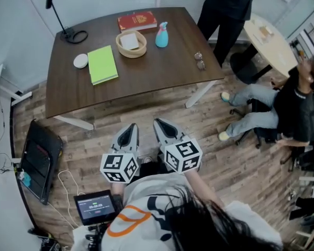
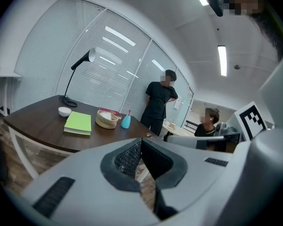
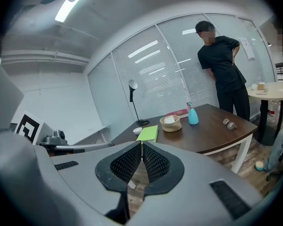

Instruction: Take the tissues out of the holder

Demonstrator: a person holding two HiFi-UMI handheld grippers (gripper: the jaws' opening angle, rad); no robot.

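Plainly, the tissues (image 1: 129, 40) lie as a white stack inside the round woven holder (image 1: 131, 49), which stands toward the far side of the dark brown tabletop (image 1: 162, 69). Just beside the holder, on its right in the head view, stands a teal spray bottle (image 1: 161, 35). A red book (image 1: 137, 21) lies behind them at the far edge. On the holder's other side lies a green notebook (image 1: 102, 64). A small white bowl (image 1: 80, 61) sits next to the notebook, and the round base of a black desk lamp (image 1: 74, 35) lies near the far left corner. A pair of glasses (image 1: 200, 60) lies toward the right edge.

Both grippers are held well short of the tabletop, over the wooden floor (image 1: 120, 114), and point toward it. The left gripper (image 1: 130, 129) has its jaws pressed together with nothing between them, and the right gripper (image 1: 161, 125) likewise has its jaws clenched on nothing. Neither touches the holder.

Beyond the tabletop's right end a person in black (image 1: 227, 7) stands. A second person (image 1: 285, 106) sits on a chair next to a pale round table (image 1: 267, 38).
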